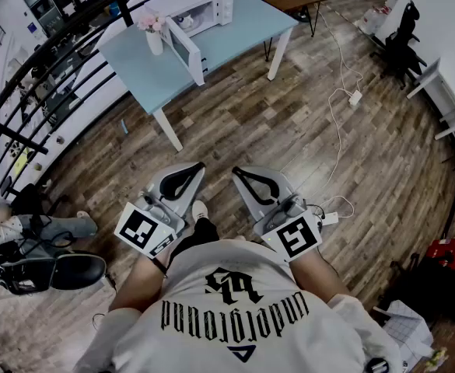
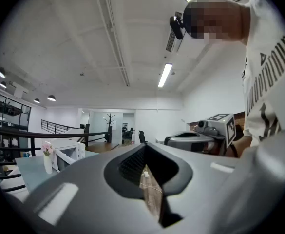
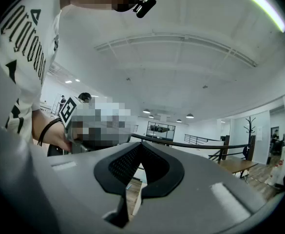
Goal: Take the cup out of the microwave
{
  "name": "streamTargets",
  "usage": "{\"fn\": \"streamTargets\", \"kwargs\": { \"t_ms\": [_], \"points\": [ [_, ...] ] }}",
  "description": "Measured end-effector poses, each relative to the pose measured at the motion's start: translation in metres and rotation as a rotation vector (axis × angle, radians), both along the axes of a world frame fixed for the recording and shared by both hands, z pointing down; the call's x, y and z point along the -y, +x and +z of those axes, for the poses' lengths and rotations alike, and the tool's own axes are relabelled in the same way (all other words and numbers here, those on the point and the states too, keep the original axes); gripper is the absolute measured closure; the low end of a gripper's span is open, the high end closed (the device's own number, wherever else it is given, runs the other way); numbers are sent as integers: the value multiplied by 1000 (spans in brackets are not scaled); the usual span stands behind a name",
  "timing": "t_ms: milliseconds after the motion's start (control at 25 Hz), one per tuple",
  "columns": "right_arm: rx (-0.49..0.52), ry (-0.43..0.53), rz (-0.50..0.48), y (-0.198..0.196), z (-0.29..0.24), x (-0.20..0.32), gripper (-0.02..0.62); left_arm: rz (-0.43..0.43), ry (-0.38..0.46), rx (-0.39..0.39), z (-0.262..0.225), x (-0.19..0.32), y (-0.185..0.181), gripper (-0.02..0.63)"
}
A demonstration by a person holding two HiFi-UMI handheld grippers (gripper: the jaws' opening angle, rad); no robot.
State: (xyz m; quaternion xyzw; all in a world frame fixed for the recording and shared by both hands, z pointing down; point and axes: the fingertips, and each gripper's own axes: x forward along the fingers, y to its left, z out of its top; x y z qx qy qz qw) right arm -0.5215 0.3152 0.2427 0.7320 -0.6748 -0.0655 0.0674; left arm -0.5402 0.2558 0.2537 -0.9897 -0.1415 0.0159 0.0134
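The white microwave [image 1: 200, 8] stands on a light-blue table [image 1: 239, 33] far ahead, its door [image 1: 185, 50] swung open toward me. No cup shows; the oven's inside is too small to read. My left gripper [image 1: 197, 166] and right gripper [image 1: 238, 172] are held side by side over the wooden floor, well short of the table, both pointing level. Each pair of jaws meets at the tips with nothing between them. In the left gripper view, the left gripper [image 2: 144, 147] faces the microwave [image 2: 68, 151] at the far left. The right gripper [image 3: 141, 145] faces a railing.
A vase of pink flowers [image 1: 154, 33] stands beside the open door. A black railing [image 1: 48, 76] runs behind the table. A white cable and power strip [image 1: 354, 97] lie on the floor to the right. An office chair [image 1: 402, 33] and a white desk [image 1: 445, 92] stand further right.
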Motion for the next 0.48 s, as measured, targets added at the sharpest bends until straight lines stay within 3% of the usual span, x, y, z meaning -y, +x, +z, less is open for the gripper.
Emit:
{"fn": "streamTargets", "kwargs": {
  "t_ms": [480],
  "points": [
    [51, -20, -16, 26, 13, 55, 592, -1, -37, 19, 14, 57, 24, 555]
  ]
}}
